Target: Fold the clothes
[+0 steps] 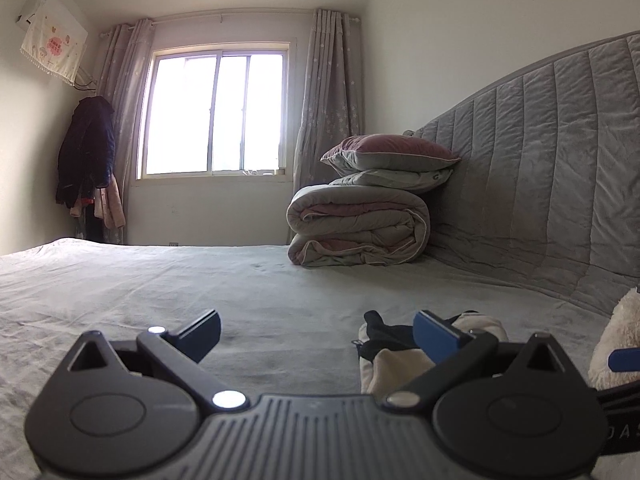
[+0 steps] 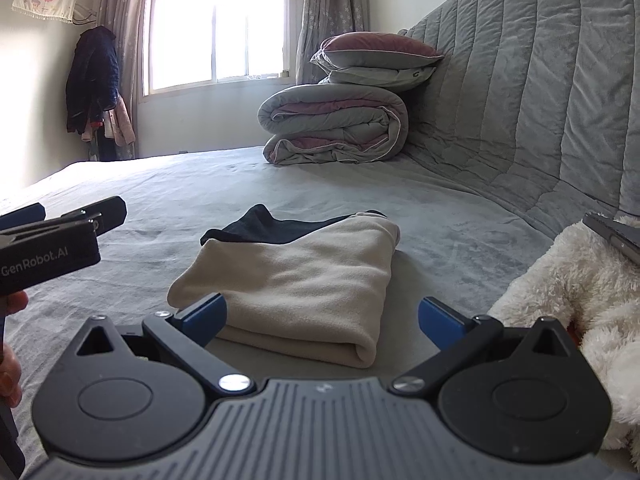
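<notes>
A folded cream garment (image 2: 304, 276) with a dark lining or dark piece (image 2: 256, 228) showing at its far edge lies flat on the grey bed sheet (image 2: 180, 196). My right gripper (image 2: 322, 318) is open just in front of its near fold, holding nothing. In the left wrist view the same garment (image 1: 384, 364) lies low at the right, partly hidden behind my left gripper (image 1: 318, 334), which is open and empty over bare sheet (image 1: 200, 280). The left gripper (image 2: 76, 216) also shows at the left edge of the right wrist view, to the left of the garment.
A white plush toy (image 2: 576, 292) lies close at the right, with a phone-like dark slab (image 2: 612, 236) on it. A rolled grey-pink duvet (image 2: 336, 128) with two pillows (image 2: 376, 56) is stacked by the quilted headboard (image 2: 540, 92). Coats (image 2: 92, 80) hang beside the window (image 2: 218, 28).
</notes>
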`<state>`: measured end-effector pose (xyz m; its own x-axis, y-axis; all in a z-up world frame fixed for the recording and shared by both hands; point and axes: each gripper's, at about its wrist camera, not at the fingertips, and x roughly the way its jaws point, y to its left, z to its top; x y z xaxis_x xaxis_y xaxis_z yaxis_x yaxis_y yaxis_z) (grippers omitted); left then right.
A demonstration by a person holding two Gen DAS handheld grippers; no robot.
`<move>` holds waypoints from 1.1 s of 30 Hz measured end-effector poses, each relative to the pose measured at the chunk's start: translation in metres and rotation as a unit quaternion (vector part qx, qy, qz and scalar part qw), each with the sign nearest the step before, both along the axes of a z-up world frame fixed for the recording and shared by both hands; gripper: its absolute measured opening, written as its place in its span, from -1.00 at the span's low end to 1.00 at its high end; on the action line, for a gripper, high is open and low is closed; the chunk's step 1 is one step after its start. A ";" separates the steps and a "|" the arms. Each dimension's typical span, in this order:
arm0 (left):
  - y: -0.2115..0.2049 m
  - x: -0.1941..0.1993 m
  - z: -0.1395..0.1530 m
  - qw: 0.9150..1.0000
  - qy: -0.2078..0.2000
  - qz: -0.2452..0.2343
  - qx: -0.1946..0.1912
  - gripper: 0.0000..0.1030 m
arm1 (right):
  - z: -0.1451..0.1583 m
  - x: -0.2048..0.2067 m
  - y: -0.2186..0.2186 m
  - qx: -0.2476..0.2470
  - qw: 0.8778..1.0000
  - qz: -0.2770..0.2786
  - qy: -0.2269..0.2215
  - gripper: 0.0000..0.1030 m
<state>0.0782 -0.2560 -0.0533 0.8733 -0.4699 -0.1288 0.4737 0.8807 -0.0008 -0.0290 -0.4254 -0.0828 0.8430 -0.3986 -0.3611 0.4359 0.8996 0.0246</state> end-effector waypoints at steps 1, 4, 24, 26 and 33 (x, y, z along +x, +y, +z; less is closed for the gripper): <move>-0.001 0.002 -0.001 1.000 0.007 -0.003 0.003 0.99 | 0.000 0.000 0.000 -0.001 1.000 -0.001 -0.001 1.00; -0.004 0.006 -0.004 1.000 0.021 -0.010 0.009 0.99 | 0.000 0.000 -0.001 -0.001 1.000 -0.004 -0.002 1.00; -0.027 0.032 -0.002 0.972 0.217 -0.040 0.085 0.99 | -0.003 0.001 -0.008 0.051 0.999 -0.012 0.001 1.00; -0.028 0.033 0.001 0.968 0.228 -0.040 0.093 0.99 | -0.004 0.000 -0.011 0.068 0.998 -0.014 0.001 1.00; -0.028 0.030 0.019 0.962 0.246 -0.040 0.107 0.99 | -0.003 -0.007 -0.020 0.104 0.994 -0.027 -0.016 1.00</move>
<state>0.1080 -0.2842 -0.0340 0.6441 -0.4489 -0.6193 0.5283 0.8466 -0.0642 -0.0364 -0.4454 -0.0861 0.8355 -0.3623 -0.4131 0.4786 0.8492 0.2231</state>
